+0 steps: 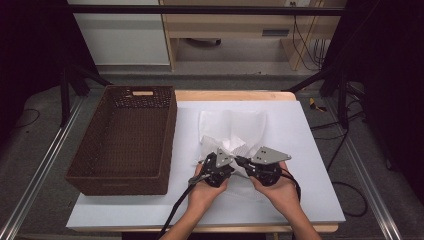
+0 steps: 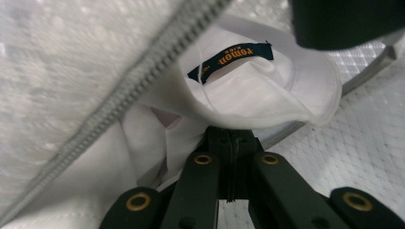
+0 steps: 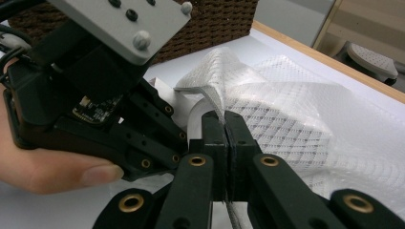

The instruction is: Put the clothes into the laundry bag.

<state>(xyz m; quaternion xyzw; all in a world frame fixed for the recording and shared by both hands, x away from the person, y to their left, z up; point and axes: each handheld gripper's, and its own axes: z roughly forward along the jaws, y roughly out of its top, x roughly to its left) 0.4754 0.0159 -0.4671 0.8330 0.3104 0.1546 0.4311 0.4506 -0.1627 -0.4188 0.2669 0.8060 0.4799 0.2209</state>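
We hold a two-jaw gripper in each hand over the white table (image 1: 310,200), near its front edge. The white garment (image 1: 232,131) lies on the table just right of the brown woven basket (image 1: 125,140), apart from it, its near edge bunched up where our grippers meet it.

Our left gripper (image 1: 223,159) has its jaws pressed together on a fold of the garment's inner white cloth — in the left gripper view the fabric runs straight into the closed tips (image 2: 231,138). Just above that grip we see the collar with its dark label (image 2: 234,58) in yellow lettering, and a grey zipper (image 2: 143,78) crossing the view on a slant.

Our right gripper (image 1: 242,162) is likewise clamped — in the right gripper view a thin edge of the mesh-patterned fabric (image 3: 282,114) sits pinched between the closed jaws (image 3: 224,125), with a grey strip of the zipper (image 3: 203,90) curling up just behind them. The left gripper (image 3: 95,95) sits close beside it in that view, with the left hand (image 3: 47,167) wrapped around its body.

The two grippers are side by side, close to touching, both at the garment's near end.
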